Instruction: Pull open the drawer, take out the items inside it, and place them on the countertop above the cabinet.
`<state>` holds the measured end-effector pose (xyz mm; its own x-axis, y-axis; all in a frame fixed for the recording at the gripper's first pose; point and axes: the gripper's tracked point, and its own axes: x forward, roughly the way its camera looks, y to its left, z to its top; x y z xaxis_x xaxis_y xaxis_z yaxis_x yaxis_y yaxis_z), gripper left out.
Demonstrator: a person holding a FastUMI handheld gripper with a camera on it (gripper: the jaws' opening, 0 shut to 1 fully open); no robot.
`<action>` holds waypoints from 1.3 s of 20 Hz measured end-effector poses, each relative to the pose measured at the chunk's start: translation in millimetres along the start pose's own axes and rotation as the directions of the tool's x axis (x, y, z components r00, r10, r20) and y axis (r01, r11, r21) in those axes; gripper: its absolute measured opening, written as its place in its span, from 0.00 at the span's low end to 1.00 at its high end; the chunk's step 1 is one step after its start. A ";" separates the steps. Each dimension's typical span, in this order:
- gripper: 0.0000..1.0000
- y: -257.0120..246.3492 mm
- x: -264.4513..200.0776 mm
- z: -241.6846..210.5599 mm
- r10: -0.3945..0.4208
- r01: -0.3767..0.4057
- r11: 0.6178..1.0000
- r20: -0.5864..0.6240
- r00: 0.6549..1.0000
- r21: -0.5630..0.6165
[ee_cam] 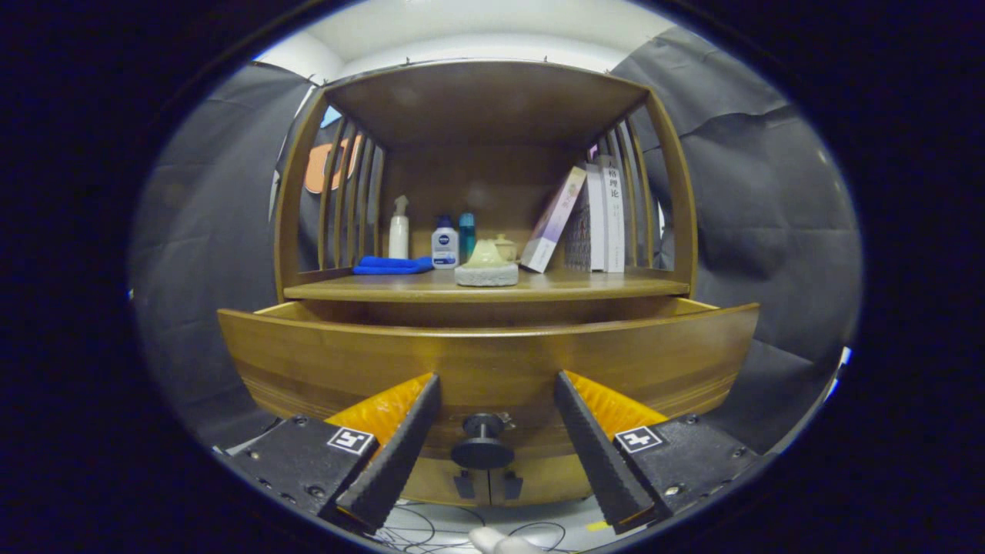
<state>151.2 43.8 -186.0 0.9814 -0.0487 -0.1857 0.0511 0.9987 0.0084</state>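
The tall brown wooden cabinet [485,192], with slatted sides and an open shelf bay, stands straight ahead. Its tabletop [600,286], the flat wooden surface above the drawer, already carries a folded blue cloth [392,265], a white pump bottle [399,228], a white bottle with a blue label [445,242], a teal bottle [467,231], a pale green lump on a grey stone-like base [486,265] and a few leaning books [585,219].

Below it, the wide curved-looking brown wooden drawer [485,362] stands pulled out from the cabinet; a strip of its inner wall shows over the front panel, but from this low angle I cannot see what lies inside.

The gripper [489,446] has its jaws apart, holding nothing. The dark ribbed fingers [396,454] flank the small black round drawer knob [482,442] without touching it, the knob sitting between them.

Judged from this, the drawer looks open enough, so the step in hand is moving from the knob to the drawer's contents. Doing it well means keeping the jaws wide, backing clear of the knob, then rising over the front panel until the inside comes into sight before committing to a grasp. Placements should go to the bare front stretch of the tabletop, clear of the bottles and books, which could tip if nudged.
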 end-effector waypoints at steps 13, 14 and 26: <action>0.99 2.3 69.6 8.2 0.005 -0.005 1.000 -0.006 1.000 0.001; 0.99 2.3 73.4 7.1 0.005 -0.005 1.000 -0.015 1.000 -0.001; 0.98 4.7 97.2 -18.5 0.011 -0.003 0.998 -0.133 0.991 0.066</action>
<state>243.5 44.2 -222.2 0.9485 -0.0347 -0.3147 0.0607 0.9955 0.0732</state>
